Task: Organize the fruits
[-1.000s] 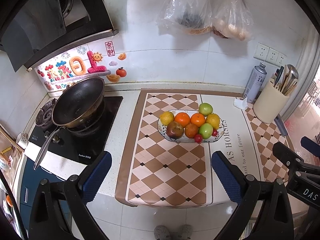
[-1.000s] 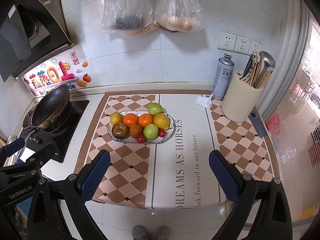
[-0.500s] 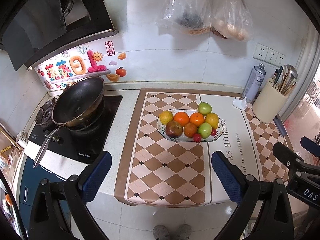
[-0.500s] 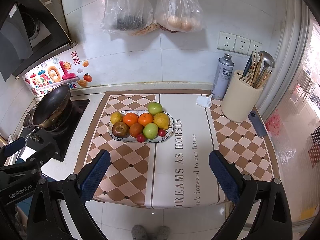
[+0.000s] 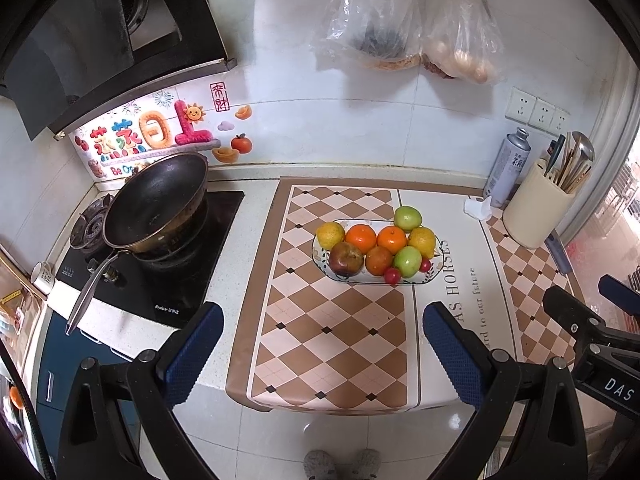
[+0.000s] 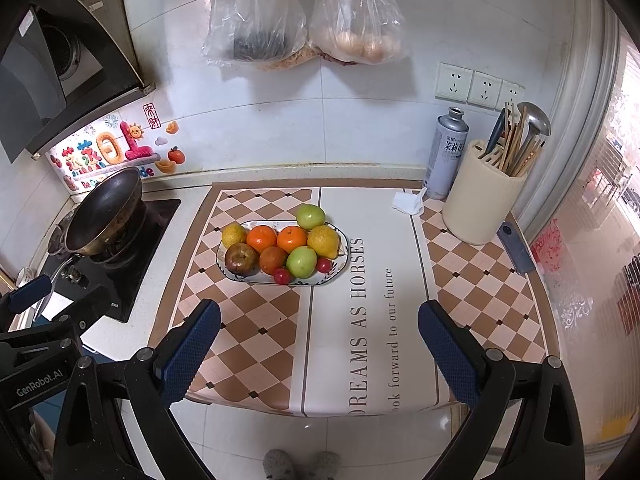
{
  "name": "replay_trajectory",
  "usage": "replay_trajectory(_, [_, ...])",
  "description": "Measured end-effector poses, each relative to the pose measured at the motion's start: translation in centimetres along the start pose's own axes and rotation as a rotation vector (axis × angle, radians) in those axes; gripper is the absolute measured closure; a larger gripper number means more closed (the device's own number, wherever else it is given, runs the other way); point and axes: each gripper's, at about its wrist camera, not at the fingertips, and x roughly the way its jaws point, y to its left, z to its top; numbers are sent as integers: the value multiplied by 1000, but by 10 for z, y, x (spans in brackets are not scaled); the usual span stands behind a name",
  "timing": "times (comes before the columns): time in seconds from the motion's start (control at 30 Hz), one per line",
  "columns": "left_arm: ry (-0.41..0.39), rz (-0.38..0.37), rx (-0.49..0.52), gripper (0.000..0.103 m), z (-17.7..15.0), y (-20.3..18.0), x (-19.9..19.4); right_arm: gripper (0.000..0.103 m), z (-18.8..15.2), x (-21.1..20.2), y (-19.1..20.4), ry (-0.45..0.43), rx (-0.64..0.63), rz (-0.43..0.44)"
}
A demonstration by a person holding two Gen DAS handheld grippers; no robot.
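Note:
An oval patterned plate (image 5: 320, 258) (image 6: 222, 261) sits on the checkered counter mat, filled with fruit: oranges (image 5: 361, 237) (image 6: 261, 238), green apples (image 5: 407, 218) (image 6: 310, 216), yellow citrus (image 5: 330, 235) (image 6: 323, 241), a dark red apple (image 5: 346, 259) (image 6: 241, 259) and small red fruits (image 5: 392, 275) (image 6: 282, 276). My left gripper (image 5: 320, 350) hangs open, well back from the plate, over the counter's front edge. My right gripper (image 6: 319, 348) is likewise open and empty, also near the front edge. Each gripper shows at the side of the other's view.
A black wok (image 5: 157, 204) (image 6: 105, 210) rests on the stove at the left. A cream utensil holder (image 5: 534, 210) (image 6: 478, 194), a grey spray can (image 5: 507, 168) (image 6: 446, 154) and a crumpled tissue (image 6: 408, 203) stand at the back right. Plastic bags (image 6: 304, 16) hang on the wall. Slippers (image 6: 300, 465) show on the floor.
Both views have drifted slightly back from the counter, so the plate sits a little higher in frame. Both grippers stay open and empty.

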Motion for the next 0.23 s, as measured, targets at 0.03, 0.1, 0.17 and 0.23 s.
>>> replay_trajectory(0.03, [-1, 2, -1, 1, 0, 0, 0, 2, 0, 0, 0, -1, 2, 2])
replay_trajectory(0.1, [-3, 2, 0, 1, 1, -1, 0, 2, 0, 0, 0, -2, 0, -1])
replay_trajectory(0.17, [-8, 7, 3, 1, 0, 0, 0, 2, 0, 1, 0, -1, 3, 3])
replay_trajectory(0.23, [-19, 5, 3, 1, 0, 0, -1, 2, 1, 1, 0, -3, 2, 2])
